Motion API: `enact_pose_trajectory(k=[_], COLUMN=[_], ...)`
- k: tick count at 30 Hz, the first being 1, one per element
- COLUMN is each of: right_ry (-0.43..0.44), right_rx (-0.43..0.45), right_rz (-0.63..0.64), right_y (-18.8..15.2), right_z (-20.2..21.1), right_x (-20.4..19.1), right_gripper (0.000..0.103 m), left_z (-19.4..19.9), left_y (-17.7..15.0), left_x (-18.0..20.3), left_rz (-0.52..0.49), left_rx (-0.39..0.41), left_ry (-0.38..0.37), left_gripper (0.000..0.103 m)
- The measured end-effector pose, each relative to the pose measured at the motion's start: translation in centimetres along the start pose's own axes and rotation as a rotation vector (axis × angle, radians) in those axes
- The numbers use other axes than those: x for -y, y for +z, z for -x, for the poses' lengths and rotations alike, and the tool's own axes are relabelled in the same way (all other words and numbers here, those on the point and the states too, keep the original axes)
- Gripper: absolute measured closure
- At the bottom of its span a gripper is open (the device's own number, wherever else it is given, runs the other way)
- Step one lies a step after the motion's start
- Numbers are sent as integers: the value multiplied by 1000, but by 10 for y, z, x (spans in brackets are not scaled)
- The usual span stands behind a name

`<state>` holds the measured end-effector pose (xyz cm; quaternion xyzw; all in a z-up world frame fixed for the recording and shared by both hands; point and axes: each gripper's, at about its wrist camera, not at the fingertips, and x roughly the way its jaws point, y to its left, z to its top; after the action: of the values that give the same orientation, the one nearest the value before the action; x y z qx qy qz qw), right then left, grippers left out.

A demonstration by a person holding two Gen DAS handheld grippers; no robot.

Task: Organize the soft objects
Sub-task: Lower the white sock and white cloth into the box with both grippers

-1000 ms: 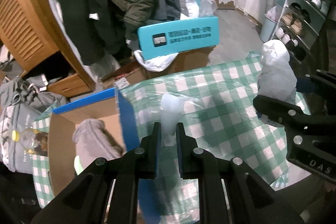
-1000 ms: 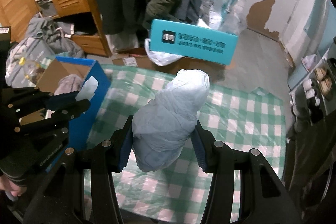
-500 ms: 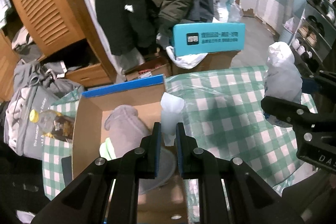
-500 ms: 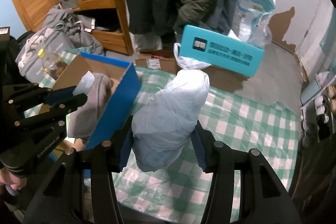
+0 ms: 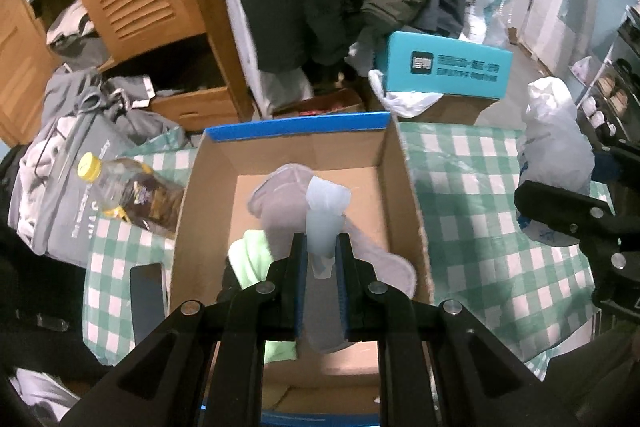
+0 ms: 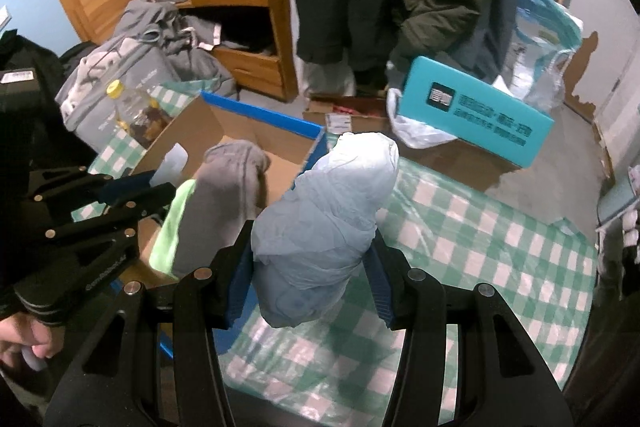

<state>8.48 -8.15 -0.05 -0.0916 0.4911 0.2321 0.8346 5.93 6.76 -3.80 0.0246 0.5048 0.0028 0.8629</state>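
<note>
left gripper (image 5: 320, 247) pinches pale folded piece (image 5: 326, 215) above cardboard box (image 5: 394, 187) | right gripper (image 6: 312, 259) clamps wrapped white bundle (image 6: 328, 219) over checked cloth (image 6: 480, 251)

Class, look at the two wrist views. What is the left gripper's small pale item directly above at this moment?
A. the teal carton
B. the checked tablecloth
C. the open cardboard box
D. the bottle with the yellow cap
C: in the left wrist view the left gripper, shut on the pale item, hangs over the cardboard box, with the grey cloth below.
</note>
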Motion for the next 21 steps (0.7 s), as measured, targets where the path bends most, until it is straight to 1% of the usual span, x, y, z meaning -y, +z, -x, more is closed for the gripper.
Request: enact_pose_trajectory(k=[13, 17, 21], right_ry=[29, 36, 44], right_rx=[-42, -62, -79], right_rz=[65, 78, 82], right_y=[16, 21, 25], right_z=[-32, -44, -55], right_x=[-42, -50, -56], right_gripper=[52, 52, 52], left_z=[-21, -30, -35], left_y=[-15, -19, -21], left_x=[-42, -50, -55], left_rz=[61, 82, 88], left_rx=[-51, -78, -88], left_ry=[13, -1, 2], left_gripper=[90, 89, 89])
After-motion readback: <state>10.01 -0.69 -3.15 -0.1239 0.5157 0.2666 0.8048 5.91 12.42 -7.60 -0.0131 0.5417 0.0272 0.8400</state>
